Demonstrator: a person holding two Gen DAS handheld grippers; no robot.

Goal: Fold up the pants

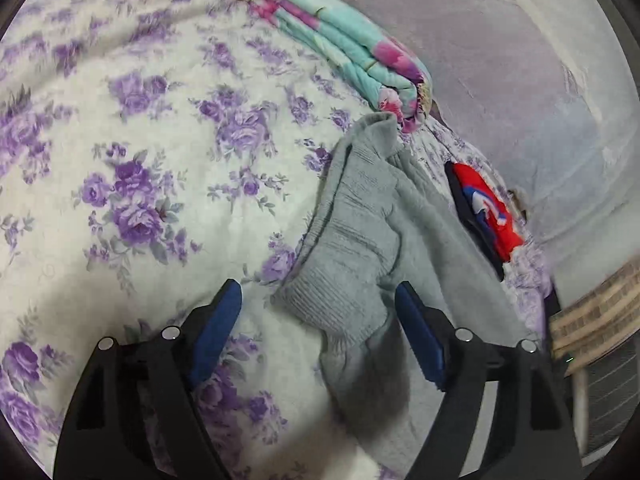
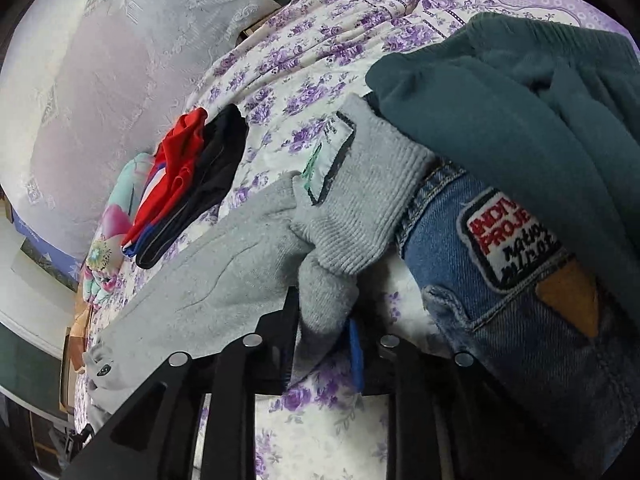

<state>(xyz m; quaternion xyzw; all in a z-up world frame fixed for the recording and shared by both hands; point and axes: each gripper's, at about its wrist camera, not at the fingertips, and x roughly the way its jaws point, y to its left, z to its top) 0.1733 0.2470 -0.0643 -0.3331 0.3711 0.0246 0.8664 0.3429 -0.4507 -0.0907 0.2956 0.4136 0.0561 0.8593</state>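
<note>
Grey sweatpants (image 1: pixel 360 248) lie bunched on a floral purple bedspread (image 1: pixel 160 160), ribbed waistband toward me. My left gripper (image 1: pixel 318 300) is open, its blue pads (image 1: pixel 218 328) either side of the ribbed band, not closed on it. In the right wrist view the grey pants (image 2: pixel 224 280) stretch left, with a ribbed waistband and a label (image 2: pixel 328 160). My right gripper (image 2: pixel 328 332) is shut on a fold of the grey pants, blue pad (image 2: pixel 355 356) showing beside the fabric.
A folded teal and pink blanket (image 1: pixel 340 40) lies at the back. A red, blue and black garment (image 1: pixel 488 216) lies right of the pants, near the bed edge. Jeans with a patch (image 2: pixel 500 280) and a dark teal garment (image 2: pixel 520 112) lie at right.
</note>
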